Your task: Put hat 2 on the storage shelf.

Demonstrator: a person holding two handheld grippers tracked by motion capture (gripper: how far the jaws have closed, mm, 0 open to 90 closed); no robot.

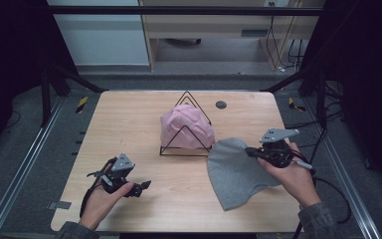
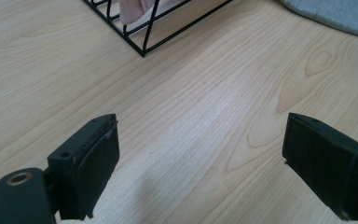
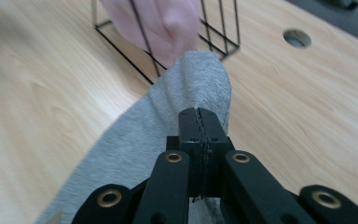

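Clamped tight, my right gripper (image 3: 200, 116) pinches the edge of the grey cloth (image 1: 236, 172), jaws pressed together with the fabric pulled up into a ridge between them. Seen from above, that grey cloth lies just right of the black wire rack (image 1: 186, 144), its near corner almost touching the rack's front foot, the rest spread toward me on the wooden table (image 1: 129, 114). Inside the rack sits a pink cloth (image 1: 186, 127). Left of the rack and nearer me, my left gripper (image 2: 200, 154) rests low over bare wood, jaws spread wide with nothing between them.
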